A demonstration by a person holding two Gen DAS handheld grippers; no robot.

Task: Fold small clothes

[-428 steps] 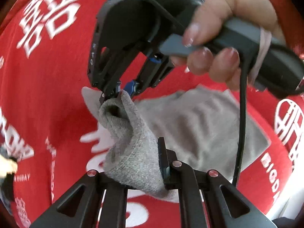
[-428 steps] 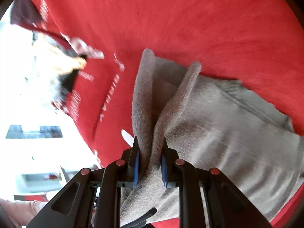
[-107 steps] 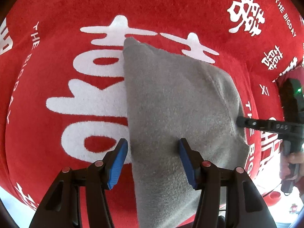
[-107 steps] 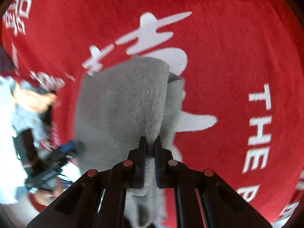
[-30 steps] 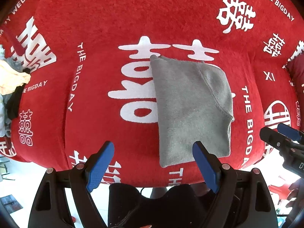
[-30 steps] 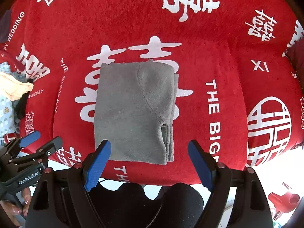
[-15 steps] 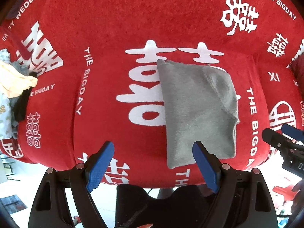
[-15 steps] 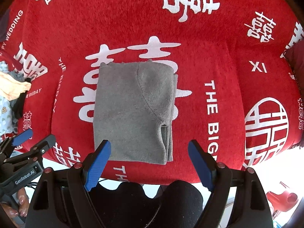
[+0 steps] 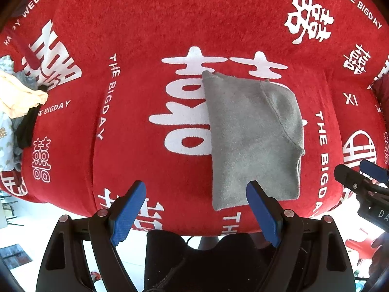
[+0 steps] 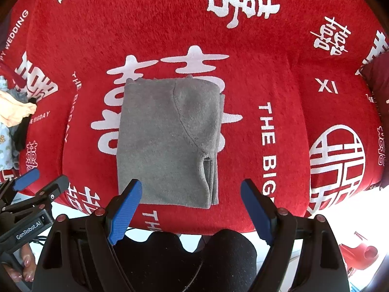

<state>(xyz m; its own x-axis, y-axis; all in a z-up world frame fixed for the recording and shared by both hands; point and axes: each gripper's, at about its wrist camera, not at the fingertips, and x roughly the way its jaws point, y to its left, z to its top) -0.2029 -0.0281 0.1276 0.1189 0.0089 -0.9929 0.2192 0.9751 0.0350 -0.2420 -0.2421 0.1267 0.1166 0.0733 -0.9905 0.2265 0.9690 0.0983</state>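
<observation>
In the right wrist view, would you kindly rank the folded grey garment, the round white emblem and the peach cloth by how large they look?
1. Folded grey garment, clearly largest.
2. Round white emblem.
3. Peach cloth, smallest, though it is cut off at the fisheye edge, so its true size is unsure.

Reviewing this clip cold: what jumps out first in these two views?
The red cover with big white characters fills both views. A folded grey garment lies flat near its front edge. Both grippers, left and right, hang open and empty; a heap of other clothes sits far left.
</observation>
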